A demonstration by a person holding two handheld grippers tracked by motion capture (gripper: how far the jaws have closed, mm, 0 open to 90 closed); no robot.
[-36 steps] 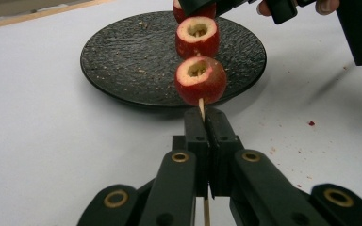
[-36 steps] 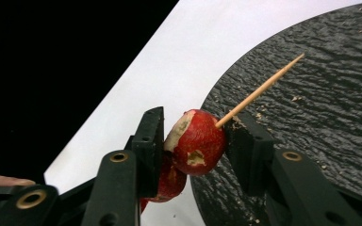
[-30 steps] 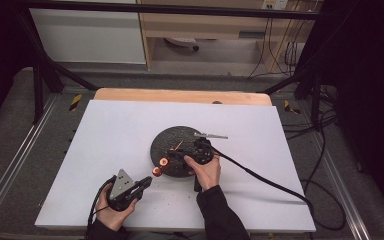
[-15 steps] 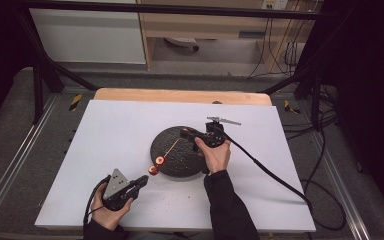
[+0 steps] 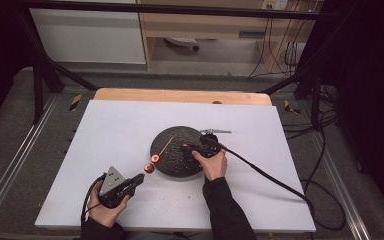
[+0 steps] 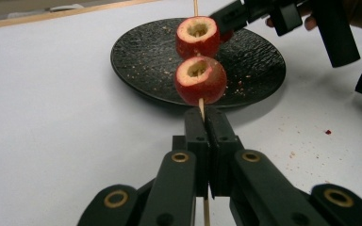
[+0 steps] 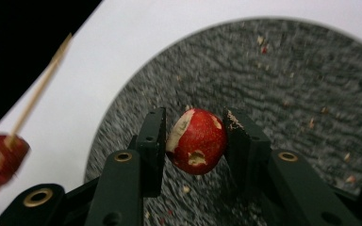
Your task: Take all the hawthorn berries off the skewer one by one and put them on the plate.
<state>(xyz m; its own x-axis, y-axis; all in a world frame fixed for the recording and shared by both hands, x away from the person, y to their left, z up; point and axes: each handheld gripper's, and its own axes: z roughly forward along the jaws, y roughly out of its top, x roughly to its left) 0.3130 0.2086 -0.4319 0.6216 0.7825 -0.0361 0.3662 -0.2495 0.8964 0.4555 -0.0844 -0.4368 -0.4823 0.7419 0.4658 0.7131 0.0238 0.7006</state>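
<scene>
A thin wooden skewer (image 6: 201, 107) carries two red cored fruits (image 6: 201, 80), one behind the other. My left gripper (image 6: 205, 123) is shut on the skewer just below the nearer fruit. In the high view the left gripper (image 5: 139, 179) lies at the front left of the black plate (image 5: 180, 167), and the skewer (image 5: 166, 145) slants up over the plate's left edge. My right gripper (image 7: 194, 123) is shut on a third red fruit (image 7: 197, 141) with a torn skin, held over the plate (image 7: 287, 84). In the high view the right gripper (image 5: 188, 147) is above the plate's middle.
Crumbs and red specks (image 6: 328, 132) lie on the white table sheet (image 5: 105, 130) near the plate. The right gripper's cable (image 5: 265, 172) trails off to the right across the sheet. A wooden strip (image 5: 180, 95) borders the table's far edge.
The right gripper has come back from the plate's far right rim toward its middle, with the red fruit in it. The left gripper and skewer have barely shifted.
</scene>
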